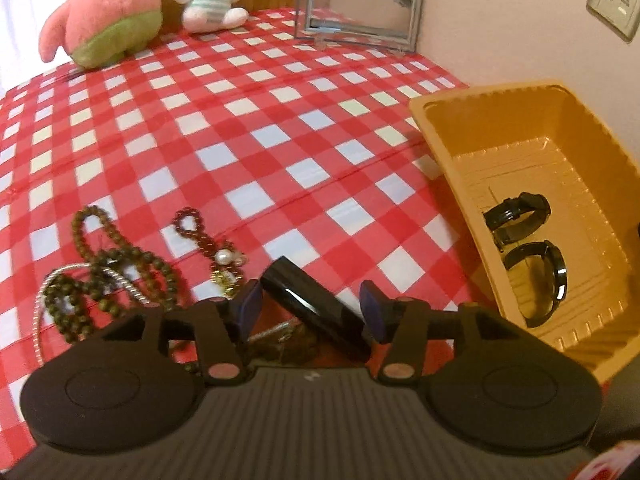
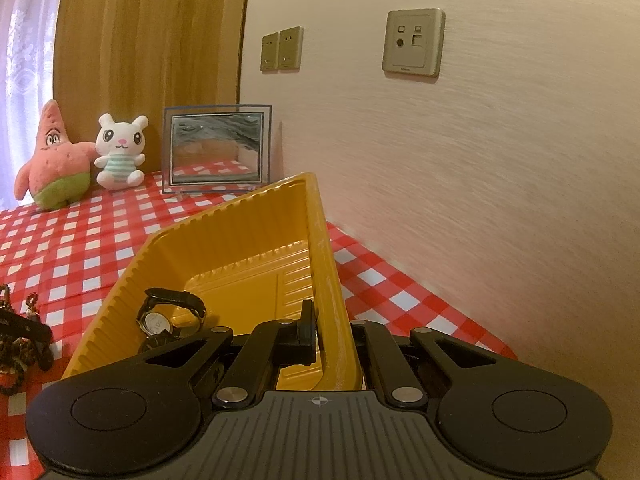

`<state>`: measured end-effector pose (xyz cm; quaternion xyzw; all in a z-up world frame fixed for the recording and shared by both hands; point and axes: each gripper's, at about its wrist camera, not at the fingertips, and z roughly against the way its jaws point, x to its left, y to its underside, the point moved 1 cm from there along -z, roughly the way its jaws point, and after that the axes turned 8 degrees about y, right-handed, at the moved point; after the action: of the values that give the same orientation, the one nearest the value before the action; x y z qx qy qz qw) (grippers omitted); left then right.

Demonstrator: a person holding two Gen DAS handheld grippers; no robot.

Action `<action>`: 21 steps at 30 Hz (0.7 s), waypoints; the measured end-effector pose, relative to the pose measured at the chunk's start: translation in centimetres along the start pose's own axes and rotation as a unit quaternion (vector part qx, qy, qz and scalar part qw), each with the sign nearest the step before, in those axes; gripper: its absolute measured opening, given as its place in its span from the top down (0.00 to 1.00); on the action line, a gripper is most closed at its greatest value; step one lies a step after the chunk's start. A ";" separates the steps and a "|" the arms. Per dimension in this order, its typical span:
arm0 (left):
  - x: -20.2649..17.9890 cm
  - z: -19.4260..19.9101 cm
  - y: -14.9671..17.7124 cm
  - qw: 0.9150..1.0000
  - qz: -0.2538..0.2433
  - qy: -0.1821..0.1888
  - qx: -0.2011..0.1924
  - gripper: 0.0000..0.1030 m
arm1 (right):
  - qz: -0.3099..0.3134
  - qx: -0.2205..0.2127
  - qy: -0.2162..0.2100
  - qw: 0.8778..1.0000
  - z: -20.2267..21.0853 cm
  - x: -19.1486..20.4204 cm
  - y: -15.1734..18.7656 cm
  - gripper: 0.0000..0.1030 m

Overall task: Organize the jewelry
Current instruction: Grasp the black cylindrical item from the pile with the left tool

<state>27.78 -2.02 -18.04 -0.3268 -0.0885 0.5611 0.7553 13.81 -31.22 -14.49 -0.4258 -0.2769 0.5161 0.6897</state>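
Left tool (image 1: 312, 306), jaws apart around a black bar (image 1: 316, 308) at lower centre; right tool (image 2: 332, 338) clamped on the tray (image 2: 324, 264) wall.

In the left wrist view, the near end of the black bar (image 1: 316, 308) disappears behind the left tongs (image 1: 316, 310), and the small items (image 1: 276, 338) under them are too dark and blurred to name. The green bead necklace (image 1: 108, 272) runs under the tongs' body. The pink plush (image 1: 108, 12) is cut off by the top edge. In the right wrist view, the right tongs (image 2: 332, 338) hide the yellow tray's (image 2: 256, 248) near corner and part of the lower watch (image 2: 160, 342); the outer finger is hidden behind the tray wall. The beads (image 2: 20, 344) are cropped at the left edge.
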 end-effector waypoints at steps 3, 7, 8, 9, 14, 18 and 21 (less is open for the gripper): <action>-1.1 -0.6 0.0 1.000 -0.024 0.013 -0.004 0.53 | 0.000 0.000 0.000 1.000 -0.1 -0.1 0.0 0.96; -2.3 -1.2 0.3 0.998 -0.057 0.021 0.001 0.64 | 0.000 0.000 -0.001 1.000 -0.1 0.0 0.0 0.96; -2.4 -1.2 0.4 0.998 -0.062 0.019 0.000 0.67 | -0.001 0.000 -0.001 1.000 0.0 0.0 0.0 0.96; -2.4 -1.2 0.5 0.998 -0.064 0.017 0.002 0.67 | -0.001 0.000 -0.001 1.000 -0.1 -0.1 0.0 0.96; -1.7 -0.8 1.1 0.998 -0.069 0.014 0.006 0.77 | -0.002 0.001 -0.001 1.000 -0.1 -0.1 0.0 0.96; -1.6 -0.7 1.2 0.997 -0.073 0.014 0.007 0.81 | -0.003 0.001 -0.001 1.000 0.0 -0.1 0.0 0.96; -1.7 -0.7 1.1 0.997 -0.075 0.014 0.009 0.81 | -0.003 0.001 -0.001 1.000 0.0 -0.1 0.0 0.96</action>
<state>26.65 -3.71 -18.83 -0.3205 -0.0972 0.4986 0.7995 13.81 -31.27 -14.51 -0.4237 -0.2786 0.5147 0.6913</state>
